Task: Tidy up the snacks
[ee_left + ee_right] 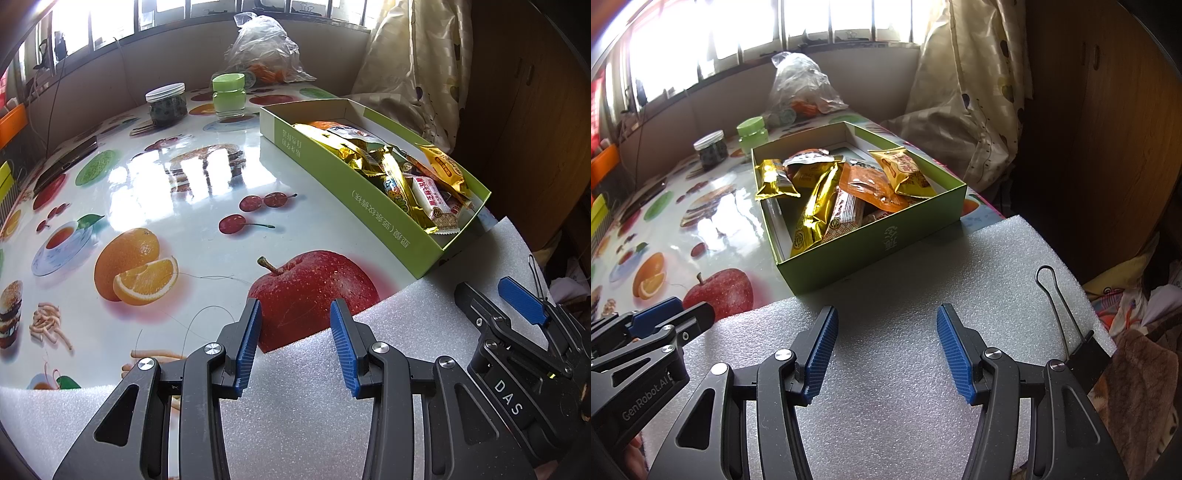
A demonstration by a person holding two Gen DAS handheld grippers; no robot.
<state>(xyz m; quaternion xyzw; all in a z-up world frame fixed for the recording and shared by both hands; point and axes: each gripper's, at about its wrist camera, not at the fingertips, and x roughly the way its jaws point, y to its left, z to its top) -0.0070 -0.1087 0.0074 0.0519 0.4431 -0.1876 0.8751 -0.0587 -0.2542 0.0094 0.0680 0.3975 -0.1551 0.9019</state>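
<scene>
Snacks (846,192) all lie piled in green box (923,225) on bench (184,229); none left loose outside. Left tongs (295,343) and right tongs (886,350) both apart, empty, over foam sheet (905,277). Looks near finished.

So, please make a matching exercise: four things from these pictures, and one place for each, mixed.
Things:
1. snack packets
2. binder clip
3. green-lidded jar
4. clear plastic bag

Places:
A. far end of table, by the window
B. beside the dark jar
C. inside the green box
D. right edge of the foam sheet

Pairs: 1-C, 2-D, 3-B, 4-A
</scene>
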